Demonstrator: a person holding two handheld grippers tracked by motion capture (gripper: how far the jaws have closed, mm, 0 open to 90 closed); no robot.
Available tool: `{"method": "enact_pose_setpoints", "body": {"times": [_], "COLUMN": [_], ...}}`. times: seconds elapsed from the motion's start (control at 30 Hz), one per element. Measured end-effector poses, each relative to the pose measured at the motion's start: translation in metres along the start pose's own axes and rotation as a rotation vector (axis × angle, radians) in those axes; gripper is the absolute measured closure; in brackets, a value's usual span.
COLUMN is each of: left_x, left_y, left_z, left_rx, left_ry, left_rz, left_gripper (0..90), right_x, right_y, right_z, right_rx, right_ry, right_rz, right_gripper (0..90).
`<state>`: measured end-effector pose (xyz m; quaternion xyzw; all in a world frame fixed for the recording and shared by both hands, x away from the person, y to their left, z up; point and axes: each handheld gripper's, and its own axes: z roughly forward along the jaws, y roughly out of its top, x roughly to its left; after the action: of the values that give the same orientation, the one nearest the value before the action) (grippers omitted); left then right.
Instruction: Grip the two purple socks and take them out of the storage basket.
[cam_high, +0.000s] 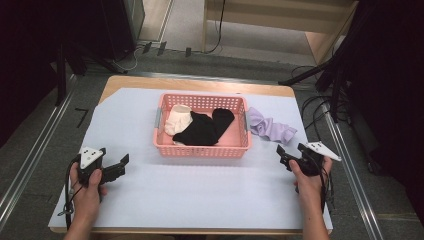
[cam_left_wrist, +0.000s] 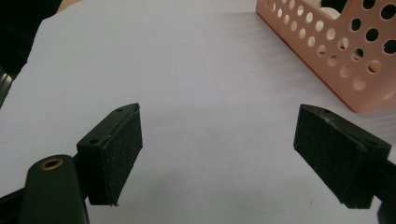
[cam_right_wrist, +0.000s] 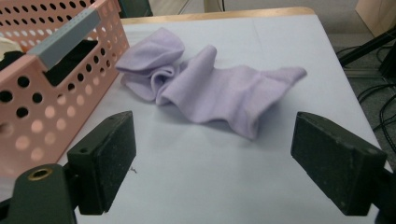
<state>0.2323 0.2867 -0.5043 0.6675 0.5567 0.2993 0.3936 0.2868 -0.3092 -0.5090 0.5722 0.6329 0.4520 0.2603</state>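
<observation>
We are holding the right gripper (cam_right_wrist: 212, 163) with jaws wide apart and empty, facing the lilac sock (cam_right_wrist: 210, 91) lying crumpled at frame centre, long axis left–right, beside the pink basket (cam_right_wrist: 70, 79). The left gripper (cam_high: 116, 167), likewise open, is sitting lower left, farther off.

Each hand-held gripper, the left gripper (cam_high: 116, 166) and the right gripper (cam_high: 283, 153), has a black body topped by a grey three-cornered plate bearing small dark fastener dots. A black cable trails from each toward 6 o'clock. The jaws are black rectangular blocks with two recessed screw holes and rough, matte pads (cam_left_wrist: 125, 156). A brass-ringed hole sits at 7 o'clock in both gripper views. Forearms are unsleeved.
</observation>
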Motion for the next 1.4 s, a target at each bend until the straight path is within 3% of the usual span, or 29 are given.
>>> {"method": "enact_pose_setpoints", "body": {"times": [0.73, 0.9, 1.07, 1.23, 1.4], "left_x": [0.0, 0.0, 0.0, -0.001, -0.001], "left_y": [0.0, 0.0, 0.0, 0.0, 0.0], "left_z": [0.0, 0.0, 0.0, 0.0, 0.0], "left_rx": [-0.004, -0.001, 0.006, 0.005, 0.001], "left_ry": [0.003, 0.0, 0.0, 0.004, 0.007], "left_rz": [0.001, 0.001, 0.0, -0.001, 0.003], "left_gripper": [16.2, 16.3, 16.3, 16.3, 16.3], "right_x": [-0.039, -0.042, -0.04, -0.042, -0.041], "right_y": [-0.046, -0.052, -0.054, -0.054, -0.055], "right_z": [-0.067, -0.075, -0.074, -0.073, -0.073], "right_rx": [0.015, -0.002, 0.002, 0.005, 0.009], "right_ry": [-0.023, -0.015, -0.003, 0.004, 0.012], "right_rz": [0.03, 0.04, 0.001, 0.034, 0.014], "right_gripper": [14.1, 14.2, 18.2, 19.3, 20.3]}}
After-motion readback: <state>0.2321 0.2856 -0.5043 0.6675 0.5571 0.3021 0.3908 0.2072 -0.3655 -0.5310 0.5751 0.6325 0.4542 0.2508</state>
